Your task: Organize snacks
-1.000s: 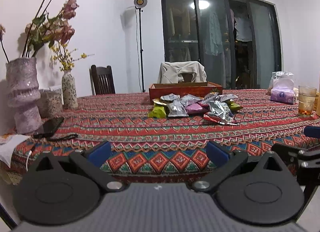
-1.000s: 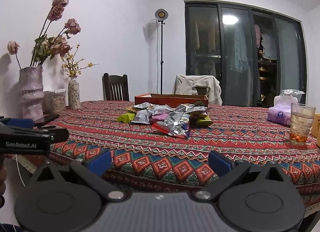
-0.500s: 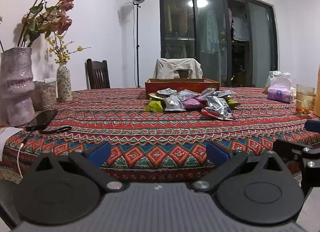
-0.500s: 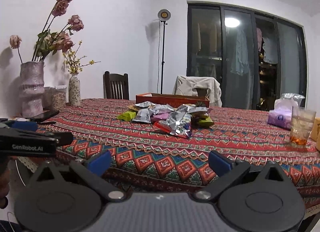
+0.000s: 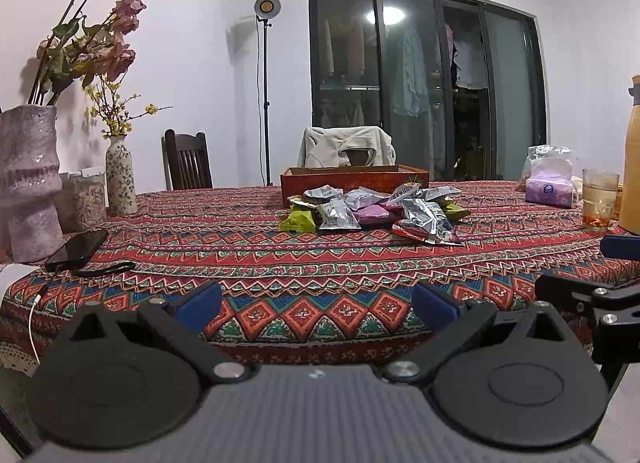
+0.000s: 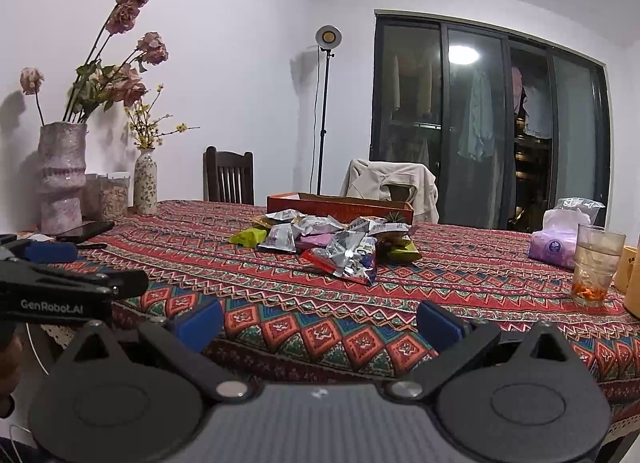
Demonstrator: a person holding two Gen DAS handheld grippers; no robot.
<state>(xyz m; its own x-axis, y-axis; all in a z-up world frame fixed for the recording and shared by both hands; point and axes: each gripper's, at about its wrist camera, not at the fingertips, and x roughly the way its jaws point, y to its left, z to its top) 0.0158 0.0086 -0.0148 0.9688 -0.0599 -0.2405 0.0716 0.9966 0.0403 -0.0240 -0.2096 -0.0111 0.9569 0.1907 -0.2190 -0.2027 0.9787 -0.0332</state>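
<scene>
- On the far middle of the table (image 5: 320, 263), the snack packets (image 5: 372, 213) lie in a messy pile, right in front of the brown box (image 5: 352, 179).
- Nothing looks sorted yet. I can't see into the box from down here, so maybe something is in it.
- At the near edge, well apart from the pile, the left gripper (image 5: 316, 303) has its blue fingers spread wide, holding nothing.
- Beside it, the right gripper (image 6: 320, 321) is spread wide and empty too.
- All the work is left: reach the pile, pick up each packet and put it away.
</scene>
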